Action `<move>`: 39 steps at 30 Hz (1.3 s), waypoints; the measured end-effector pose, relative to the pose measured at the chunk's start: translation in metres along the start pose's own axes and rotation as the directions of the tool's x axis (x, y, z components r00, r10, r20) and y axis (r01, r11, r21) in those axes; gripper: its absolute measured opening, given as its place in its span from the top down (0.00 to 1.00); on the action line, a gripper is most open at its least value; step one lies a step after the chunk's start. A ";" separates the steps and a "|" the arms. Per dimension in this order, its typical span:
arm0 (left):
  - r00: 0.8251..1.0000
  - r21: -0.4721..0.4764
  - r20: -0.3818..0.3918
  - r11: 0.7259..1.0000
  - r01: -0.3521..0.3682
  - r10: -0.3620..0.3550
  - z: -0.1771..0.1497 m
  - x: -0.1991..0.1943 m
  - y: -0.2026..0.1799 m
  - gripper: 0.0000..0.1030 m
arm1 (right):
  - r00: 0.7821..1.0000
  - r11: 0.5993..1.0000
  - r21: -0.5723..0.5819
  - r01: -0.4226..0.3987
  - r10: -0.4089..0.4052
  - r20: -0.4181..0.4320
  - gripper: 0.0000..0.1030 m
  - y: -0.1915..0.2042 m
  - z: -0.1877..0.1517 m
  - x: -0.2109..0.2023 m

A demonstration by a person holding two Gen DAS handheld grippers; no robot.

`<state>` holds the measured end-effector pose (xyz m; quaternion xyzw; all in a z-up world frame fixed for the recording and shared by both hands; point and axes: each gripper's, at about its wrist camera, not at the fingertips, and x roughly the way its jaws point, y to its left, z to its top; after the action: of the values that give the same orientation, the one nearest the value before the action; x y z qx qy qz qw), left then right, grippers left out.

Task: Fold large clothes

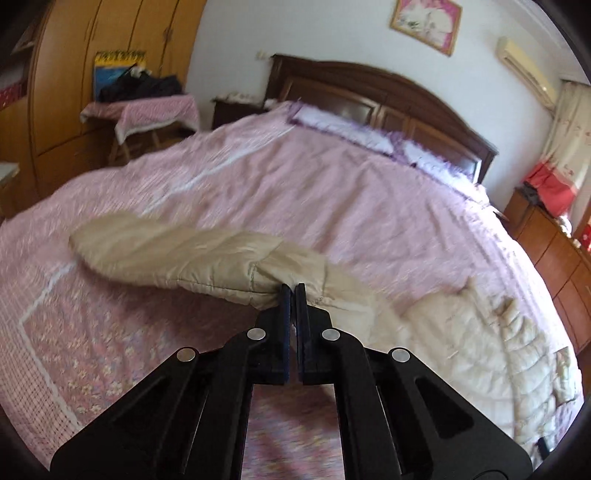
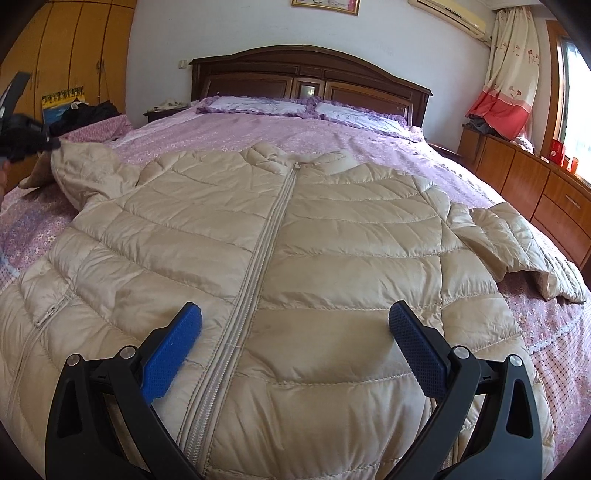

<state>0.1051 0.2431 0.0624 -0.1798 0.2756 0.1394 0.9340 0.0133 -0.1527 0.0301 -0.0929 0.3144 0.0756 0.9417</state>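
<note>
beige puffer jacket (image 2: 295, 258) looks light, squishy, slippery; left claw (image 1: 294, 291) clamped on its sleeve (image 1: 177, 254), right claw (image 2: 295, 325) wide open, empty.

Place: I am looking into a home bedroom.
Bed (image 2: 258, 136): a wide double bed under a pink flowered cover, with a dark carved wooden headboard (image 2: 306, 74).
Pillows (image 2: 258, 105): two with purple frills lie against the headboard.
Storage: I see tall wooden wardrobe doors (image 2: 74, 48) on the left and a low wooden cabinet (image 2: 535, 192) on the right.
Walls: a framed picture (image 1: 426, 24) and an air conditioner (image 2: 450, 13) hang up high.
Window: a flowered curtain (image 2: 513, 74) hangs beside it.
</note>
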 end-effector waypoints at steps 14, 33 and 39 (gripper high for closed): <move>0.962 0.157 0.040 0.953 0.260 -0.269 -0.011 -0.047 -0.164 0.98 | 0.999 0.986 0.160 0.042 -0.043 0.001 0.05 -0.029 0.003 0.000; 0.855 0.279 -0.367 0.833 0.477 -0.367 -0.152 -0.057 -0.216 0.62 | 0.992 0.846 0.519 0.123 -0.091 -0.087 0.05 -0.133 -0.005 0.006; 0.971 0.192 -0.171 0.961 0.199 -0.167 -0.148 -0.061 -0.135 0.66 | 0.999 0.875 0.484 0.011 0.015 -0.049 0.12 -0.101 0.017 -0.006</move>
<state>0.0353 0.0514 0.0157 -0.1163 0.3417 0.0084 0.9325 0.0385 -0.2473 0.0604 0.1438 0.3472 -0.0067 0.9267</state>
